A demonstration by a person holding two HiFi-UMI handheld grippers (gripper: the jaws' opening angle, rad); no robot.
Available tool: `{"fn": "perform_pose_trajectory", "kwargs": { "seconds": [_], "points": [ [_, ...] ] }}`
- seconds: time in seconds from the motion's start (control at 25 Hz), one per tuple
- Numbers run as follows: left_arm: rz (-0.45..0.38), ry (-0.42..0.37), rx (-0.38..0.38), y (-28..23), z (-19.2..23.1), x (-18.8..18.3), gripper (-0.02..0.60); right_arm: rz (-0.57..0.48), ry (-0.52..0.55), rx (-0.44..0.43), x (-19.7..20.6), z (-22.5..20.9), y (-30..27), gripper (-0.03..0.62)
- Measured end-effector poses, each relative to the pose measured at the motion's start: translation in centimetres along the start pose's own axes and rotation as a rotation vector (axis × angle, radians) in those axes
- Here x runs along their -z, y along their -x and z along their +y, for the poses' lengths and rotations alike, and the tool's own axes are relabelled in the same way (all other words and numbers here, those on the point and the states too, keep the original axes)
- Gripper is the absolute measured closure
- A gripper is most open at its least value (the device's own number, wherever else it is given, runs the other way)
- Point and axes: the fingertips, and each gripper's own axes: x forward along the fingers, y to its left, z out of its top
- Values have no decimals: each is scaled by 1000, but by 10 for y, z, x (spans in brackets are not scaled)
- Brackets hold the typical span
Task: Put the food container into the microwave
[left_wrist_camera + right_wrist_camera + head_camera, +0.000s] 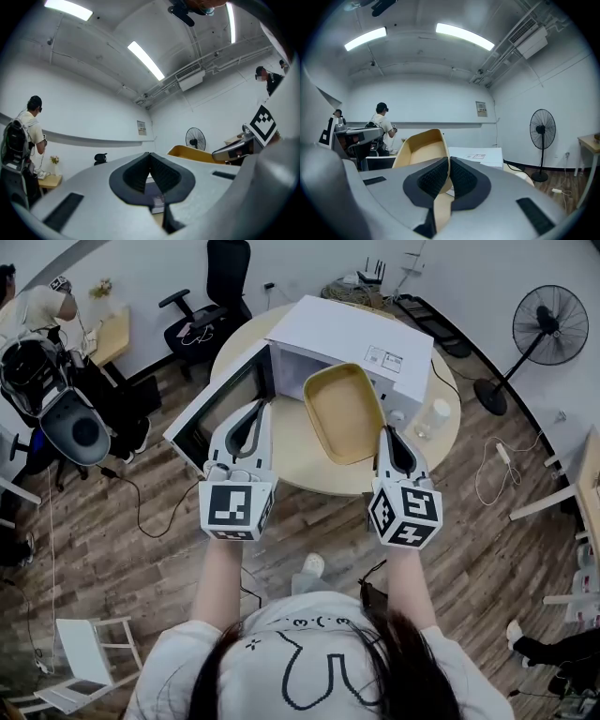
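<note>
The right gripper [389,432] was clamped on the near rim of the yellow container [344,413], its pads [434,177] pinching the thin wall between them. The container sat tilted just in front of the open microwave [356,338], over the round table [291,465], not inside the cavity. The left gripper [258,407] was beside the microwave's swung-out door [211,409], its jaws closed tip to tip with nothing between them. A fan [548,326] stood off to the right.
</note>
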Motion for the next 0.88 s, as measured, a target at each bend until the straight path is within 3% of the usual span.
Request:
{"fn": "perform_pose_trajectory", "kwargs": {
  "seconds": [0.32,0.88],
  "points": [
    [70,44,-21,-60,30,40,574,132,-31,-44,38,-4,-79,556],
    [157,65,-13,-81,43,89,573,327,-119,-59,123,4,-117,556]
  ]
}}
